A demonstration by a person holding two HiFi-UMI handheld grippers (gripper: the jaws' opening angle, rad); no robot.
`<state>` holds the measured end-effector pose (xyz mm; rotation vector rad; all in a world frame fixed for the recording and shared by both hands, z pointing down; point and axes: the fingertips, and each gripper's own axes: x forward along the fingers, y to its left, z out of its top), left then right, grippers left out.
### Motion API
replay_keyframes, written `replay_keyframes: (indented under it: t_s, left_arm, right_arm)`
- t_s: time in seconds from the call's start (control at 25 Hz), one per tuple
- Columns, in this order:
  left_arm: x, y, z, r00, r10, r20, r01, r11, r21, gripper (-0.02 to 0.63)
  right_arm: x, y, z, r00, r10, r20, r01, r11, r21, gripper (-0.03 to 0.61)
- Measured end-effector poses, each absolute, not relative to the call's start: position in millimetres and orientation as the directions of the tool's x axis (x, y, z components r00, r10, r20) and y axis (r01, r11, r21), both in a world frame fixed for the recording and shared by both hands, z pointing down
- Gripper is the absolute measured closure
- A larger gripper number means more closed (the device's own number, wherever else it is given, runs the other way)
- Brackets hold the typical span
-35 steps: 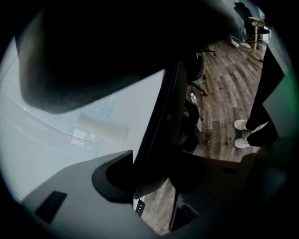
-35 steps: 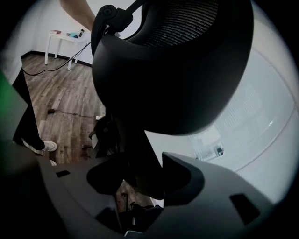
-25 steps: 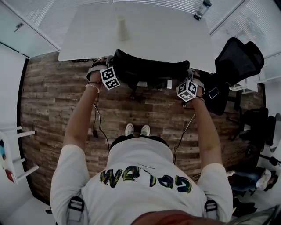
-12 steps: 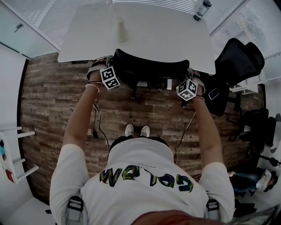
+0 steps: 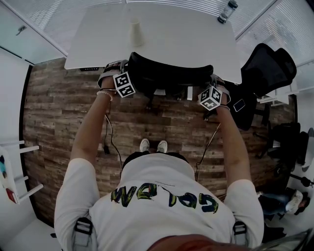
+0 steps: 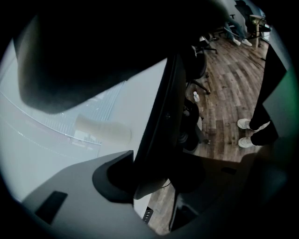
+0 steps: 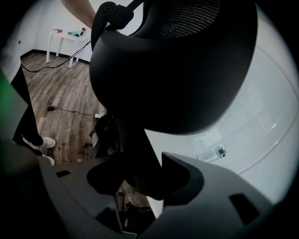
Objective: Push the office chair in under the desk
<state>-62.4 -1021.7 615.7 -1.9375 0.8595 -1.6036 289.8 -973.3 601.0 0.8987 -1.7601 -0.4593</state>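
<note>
- A person stands behind a black office chair (image 5: 167,76), its backrest at the white worktop's (image 5: 167,39) near edge, seat seemingly underneath.
- The left gripper (image 6: 156,158) and right gripper (image 7: 138,163) jaws each pinch one side edge of the backrest.
- Best finish: push both sides evenly and slowly, so the chair neither swivels nor jolts the cup (image 5: 136,32) on the worktop.

This is an office or meeting room. A wide white rectangular worktop (image 5: 186,39) has a black mesh-backed swivel office chair (image 5: 167,73) at its edge and a second black high-backed chair (image 5: 267,66) beside it. Pale slatted window blinds (image 5: 64,14) hang behind, above a brown wood-plank floor (image 5: 59,112). A small white side table (image 7: 65,34) stands by a wall.
</note>
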Motion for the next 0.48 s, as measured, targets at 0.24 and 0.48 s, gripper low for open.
replay_keyframes:
  t_s: [0.24, 0.48]
  left_arm:
    - [-61, -1028, 616, 0.116, -0.725, 0.679, -0.161, -0.689, -0.707, 0.405]
    - [-60, -1032, 615, 0.117, -0.726, 0.678, -0.161, -0.687, -0.709, 0.406]
  right_arm:
    - [291, -980, 601, -0.158, -0.756, 0.635, -0.349, 0.645, 0.68, 0.353]
    - [293, -986, 601, -0.16, -0.754, 0.637, -0.343, 0.648, 0.68, 0.353]
